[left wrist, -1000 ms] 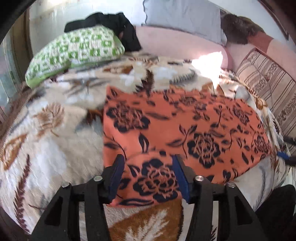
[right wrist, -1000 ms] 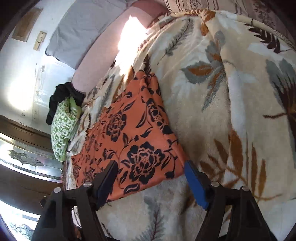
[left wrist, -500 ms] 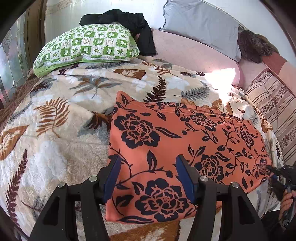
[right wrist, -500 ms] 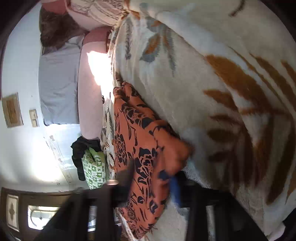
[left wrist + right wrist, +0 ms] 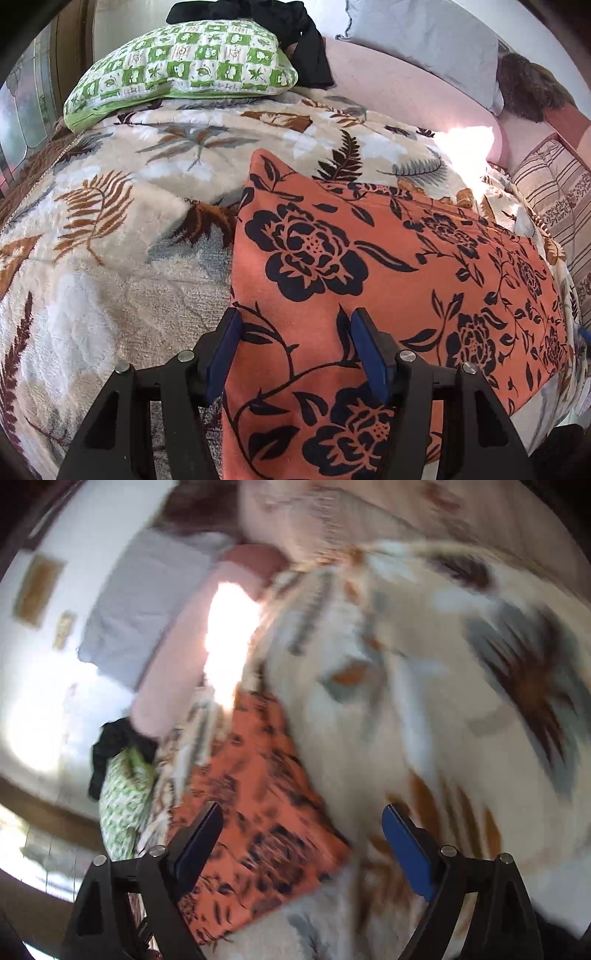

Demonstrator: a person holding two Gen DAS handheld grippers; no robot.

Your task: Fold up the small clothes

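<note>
Since half a second ago the right hand-held gripper (image 5: 301,840) has let go of the near right corner it had pinched and its jaws have just been opening, now spread wide with nothing between the blue pads, while the left hand-held gripper (image 5: 291,350) has sunk closer over the cloth. What both work on is an orange cotton garment printed with black roses (image 5: 388,280), lying flat on the cream fleece bed blanket with brown and grey leaves (image 5: 110,258), its long axis running from left to right across the bed. At the far left sit a green-and-white checked pillow (image 5: 184,70) and a black bundle of clothing (image 5: 295,40), well apart from the garment. In the left wrist view the left hand-held gripper stands about half open, straddling the garment's near left part just inside its left edge; whether the pads touch the cloth cannot be told, but they are not pinching it. That corner lies directly under the left hand, so the left seems better placed to grip it, with the right corner close before the right hand; the right wrist view is blurred.
</note>
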